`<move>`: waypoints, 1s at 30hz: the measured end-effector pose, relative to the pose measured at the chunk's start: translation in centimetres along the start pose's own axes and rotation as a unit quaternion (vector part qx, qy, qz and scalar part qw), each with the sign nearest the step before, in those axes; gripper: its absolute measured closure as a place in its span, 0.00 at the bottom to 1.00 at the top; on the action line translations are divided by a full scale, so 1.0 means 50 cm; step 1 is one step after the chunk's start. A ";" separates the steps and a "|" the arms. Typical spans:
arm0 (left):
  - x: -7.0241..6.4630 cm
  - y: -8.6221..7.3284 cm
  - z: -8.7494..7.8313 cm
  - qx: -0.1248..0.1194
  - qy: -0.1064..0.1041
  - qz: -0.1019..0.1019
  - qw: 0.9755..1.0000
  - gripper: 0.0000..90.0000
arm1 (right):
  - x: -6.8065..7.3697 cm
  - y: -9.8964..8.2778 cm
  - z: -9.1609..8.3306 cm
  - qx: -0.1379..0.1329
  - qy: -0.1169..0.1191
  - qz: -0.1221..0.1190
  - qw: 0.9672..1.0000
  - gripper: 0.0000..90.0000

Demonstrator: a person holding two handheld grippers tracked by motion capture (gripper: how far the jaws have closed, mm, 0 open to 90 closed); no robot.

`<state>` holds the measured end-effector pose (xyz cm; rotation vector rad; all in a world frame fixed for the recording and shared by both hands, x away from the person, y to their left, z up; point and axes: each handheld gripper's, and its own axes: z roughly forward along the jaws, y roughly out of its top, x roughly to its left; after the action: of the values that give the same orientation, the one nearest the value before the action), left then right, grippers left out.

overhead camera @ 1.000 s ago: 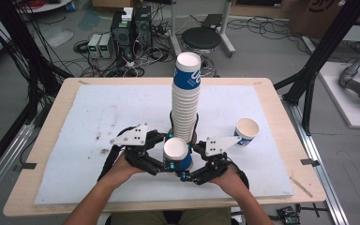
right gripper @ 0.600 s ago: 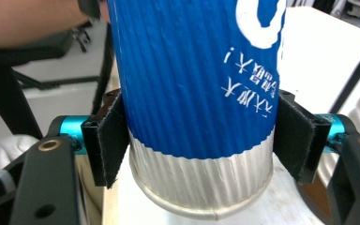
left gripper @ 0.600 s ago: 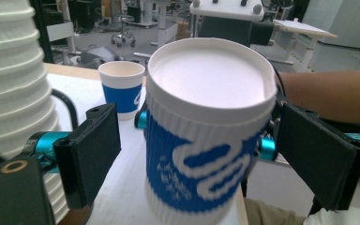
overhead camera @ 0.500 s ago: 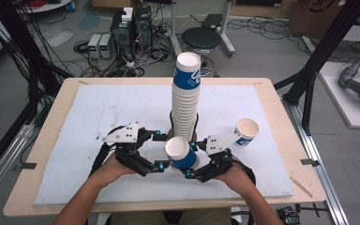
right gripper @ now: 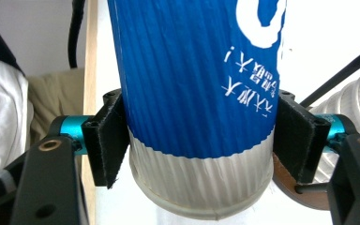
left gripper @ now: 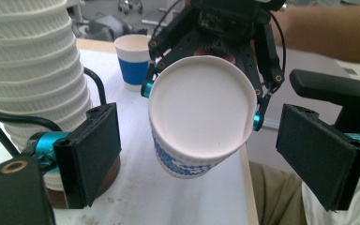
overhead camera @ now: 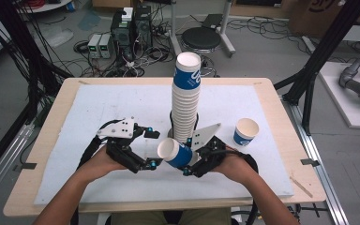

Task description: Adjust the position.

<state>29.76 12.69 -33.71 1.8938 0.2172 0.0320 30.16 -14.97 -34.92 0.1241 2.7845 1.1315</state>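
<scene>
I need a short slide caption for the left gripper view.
Right gripper presents tilted paper cup between open left gripper.

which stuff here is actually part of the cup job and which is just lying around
In the job: held cup, gripped by right tongs; left tongs open beside it; cup stack; single cup standing apart.

Lying about: stool, electronics boxes, floor cables.

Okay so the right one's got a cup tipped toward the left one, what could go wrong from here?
1. The right hand-held gripper clamps the paper cup near its base; squeezing harder could crush the thin wall.
2. The left hand-held gripper stands open around the cup's rim; closing there could dent the mouth or knock the cup loose.
3. The tall cup stack stands right behind both grippers; a stray bump might topple it.
</scene>
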 end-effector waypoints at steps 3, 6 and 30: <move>0.002 0.002 0.007 0.021 0.001 0.001 1.000 0.16 | -0.002 0.016 0.001 0.020 0.003 -0.009 1.000 0.31; 0.003 0.003 0.016 0.036 -0.003 -0.001 0.999 0.16 | -0.002 0.032 0.004 0.046 0.004 -0.018 0.999 0.31; 0.007 0.005 0.054 0.112 -0.039 0.011 0.993 0.32 | 0.010 0.058 0.030 0.119 0.023 -0.046 0.992 0.31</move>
<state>30.49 10.17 -34.40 2.1162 0.1522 -0.0535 29.98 -11.82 -34.00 -0.0068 2.9229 0.7888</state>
